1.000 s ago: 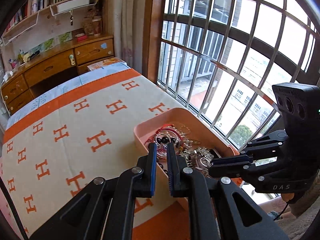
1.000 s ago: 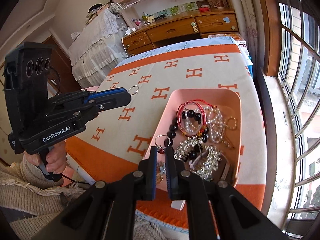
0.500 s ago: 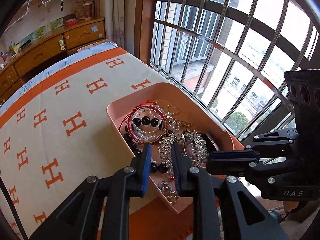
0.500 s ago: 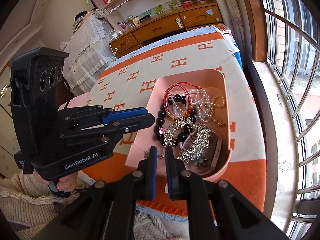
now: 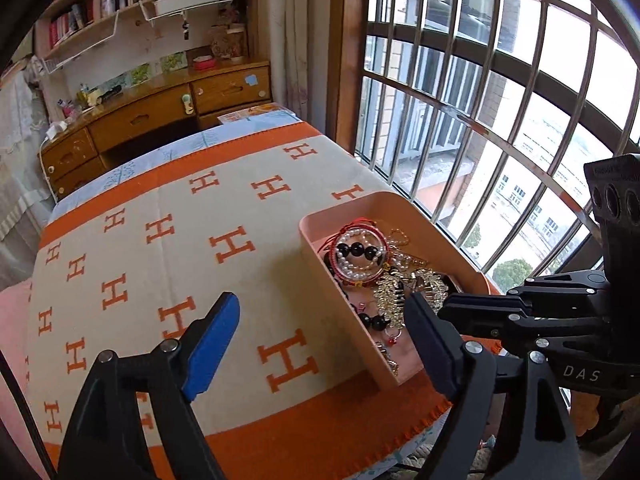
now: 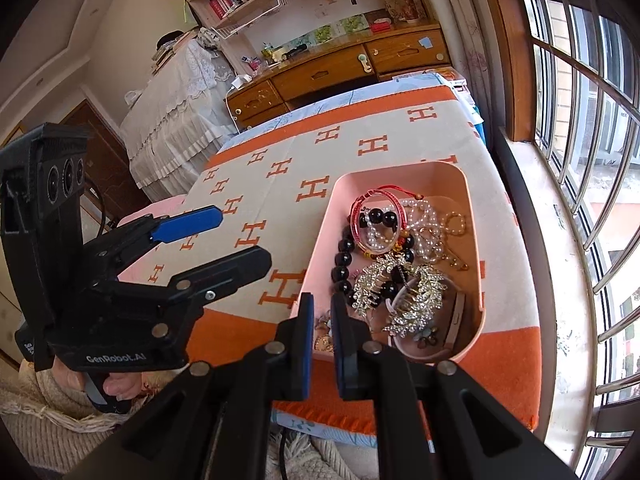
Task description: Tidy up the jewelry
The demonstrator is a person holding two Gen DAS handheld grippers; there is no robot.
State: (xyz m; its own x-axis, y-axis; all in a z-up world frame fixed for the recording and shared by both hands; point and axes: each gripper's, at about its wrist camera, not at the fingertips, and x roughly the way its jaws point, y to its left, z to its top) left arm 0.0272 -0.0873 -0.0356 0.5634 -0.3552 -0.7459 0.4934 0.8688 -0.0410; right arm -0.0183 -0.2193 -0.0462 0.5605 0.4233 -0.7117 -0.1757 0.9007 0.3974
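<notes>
Now the left gripper [image 5: 320,334], fingers spread, is hovering beside the jewelry tray [image 5: 340,280] (right gripper [image 6: 320,316] nearly closed, nearer).

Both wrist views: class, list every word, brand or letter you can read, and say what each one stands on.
"GenRobot.AI": white print on the body of the left gripper.
"DAS": white print on the body of the right gripper.
"H": orange letter repeated across the blanket.
Book spines on the shelf: too small to read.
Raised text atop the right gripper's camera block: blurred.
</notes>
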